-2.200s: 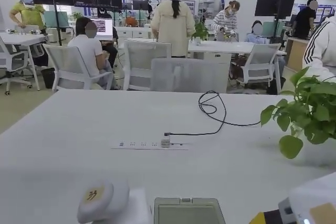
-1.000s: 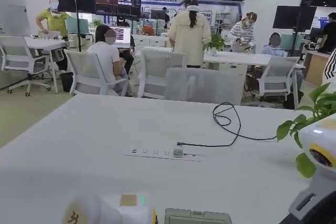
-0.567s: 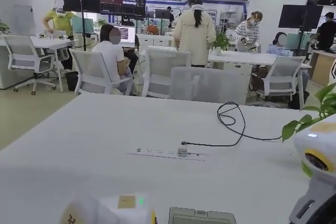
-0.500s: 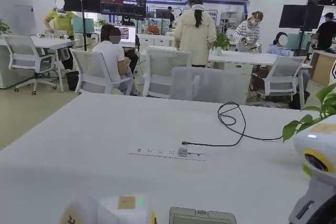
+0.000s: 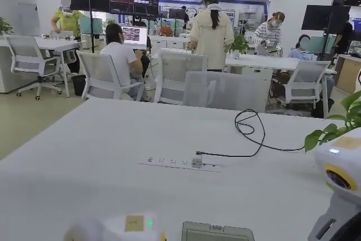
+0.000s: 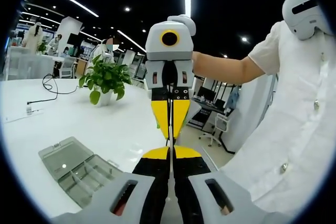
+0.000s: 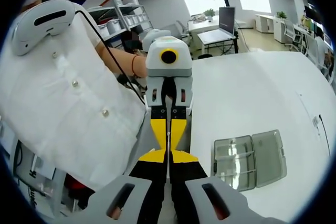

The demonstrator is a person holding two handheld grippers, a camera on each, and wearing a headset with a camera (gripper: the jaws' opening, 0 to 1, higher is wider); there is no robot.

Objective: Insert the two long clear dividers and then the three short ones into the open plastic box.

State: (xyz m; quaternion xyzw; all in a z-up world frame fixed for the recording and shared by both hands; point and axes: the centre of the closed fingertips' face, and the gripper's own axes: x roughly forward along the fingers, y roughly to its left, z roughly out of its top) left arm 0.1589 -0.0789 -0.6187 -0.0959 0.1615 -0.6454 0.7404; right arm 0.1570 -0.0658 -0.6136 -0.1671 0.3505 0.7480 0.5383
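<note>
The open clear plastic box (image 6: 86, 177) lies on the white table, its lid (image 6: 62, 153) folded flat beside it. Clear strips show inside the base (image 7: 233, 157); I cannot tell whether they stand slotted in. My left gripper (image 6: 169, 153) and right gripper (image 7: 168, 156) are held up off the table, pointing at each other tip to tip. Each has its yellow jaws pressed together with nothing visible between them. In the head view, the box's lid (image 5: 217, 233) peeks in at the bottom edge, between the left gripper's white housing (image 5: 127, 227) and the right gripper's housing (image 5: 338, 196).
A power strip (image 5: 175, 163) with a black cable (image 5: 248, 131) lies mid-table. A potted plant (image 6: 105, 80) stands at the table's right side. Beyond the table are chairs, desks and several people.
The head camera has turned. The right gripper rose into sight at the right edge 1.0 s ago and holds there. The left gripper's housing has sunk a little at the bottom edge.
</note>
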